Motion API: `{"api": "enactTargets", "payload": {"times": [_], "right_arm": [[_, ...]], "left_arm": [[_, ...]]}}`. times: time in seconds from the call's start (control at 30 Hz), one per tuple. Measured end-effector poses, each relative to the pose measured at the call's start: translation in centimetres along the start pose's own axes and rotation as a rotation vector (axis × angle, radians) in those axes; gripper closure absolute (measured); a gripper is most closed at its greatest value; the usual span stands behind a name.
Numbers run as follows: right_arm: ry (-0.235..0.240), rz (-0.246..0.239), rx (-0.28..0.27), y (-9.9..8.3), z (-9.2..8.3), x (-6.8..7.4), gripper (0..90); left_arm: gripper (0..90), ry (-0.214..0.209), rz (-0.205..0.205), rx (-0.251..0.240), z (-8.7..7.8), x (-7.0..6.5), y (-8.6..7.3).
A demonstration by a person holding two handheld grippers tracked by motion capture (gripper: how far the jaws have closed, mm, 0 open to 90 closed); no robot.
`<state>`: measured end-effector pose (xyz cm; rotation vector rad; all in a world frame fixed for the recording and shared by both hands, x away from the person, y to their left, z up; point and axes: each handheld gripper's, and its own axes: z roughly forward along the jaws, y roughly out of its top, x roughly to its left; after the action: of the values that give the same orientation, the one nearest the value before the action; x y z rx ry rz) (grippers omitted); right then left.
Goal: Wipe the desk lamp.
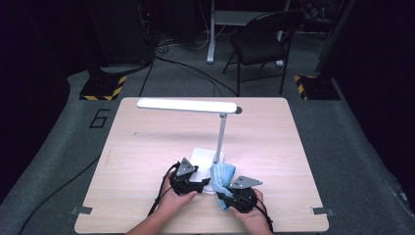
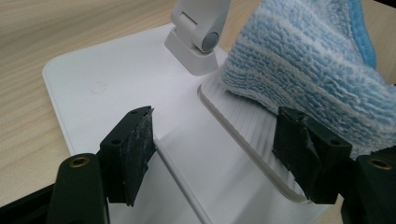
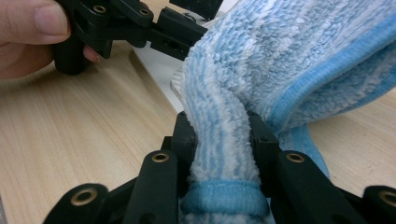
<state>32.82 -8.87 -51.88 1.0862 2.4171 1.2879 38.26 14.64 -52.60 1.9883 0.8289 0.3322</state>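
A white desk lamp stands mid-table, its flat base (image 1: 203, 157) just ahead of both grippers. A fluffy blue microfibre cloth (image 1: 222, 174) lies bunched over the base's right part. My right gripper (image 3: 219, 140) is shut on a fold of the cloth (image 3: 280, 56), the pile squeezed between its jaws. In the high view the right gripper (image 1: 224, 195) sits at the cloth's near end. My left gripper (image 2: 219, 149) is open low over the white base (image 2: 107, 79), one pad (image 2: 137, 144) above the base and the other beside a ribbed plate (image 2: 243, 121) under the cloth (image 2: 308, 60).
The lamp's long lit head (image 1: 186, 104) hangs over the table's far half on a thin post (image 1: 221, 134). Beyond the table stand a dark folding chair (image 1: 264, 39) and striped stand bases on the floor. A hand holds the left gripper (image 3: 140, 23).
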Motion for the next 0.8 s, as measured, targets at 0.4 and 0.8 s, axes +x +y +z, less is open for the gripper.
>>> {"api": "enactTargets", "payload": {"times": [0.4, 0.8], "right_arm": [[-0.03, -0.002, 0.005, 1.3, 1.1, -2.0, 69.7], [-0.046, -0.021, -0.031, 0.9, -0.5, -2.8, 68.7]], "left_arm": [[28.9, 0.003, 0.011, 0.002, 0.0, 0.1, 0.0], [29.0, -0.002, 0.012, 0.002, 0.0, 0.2, 0.0]]}}
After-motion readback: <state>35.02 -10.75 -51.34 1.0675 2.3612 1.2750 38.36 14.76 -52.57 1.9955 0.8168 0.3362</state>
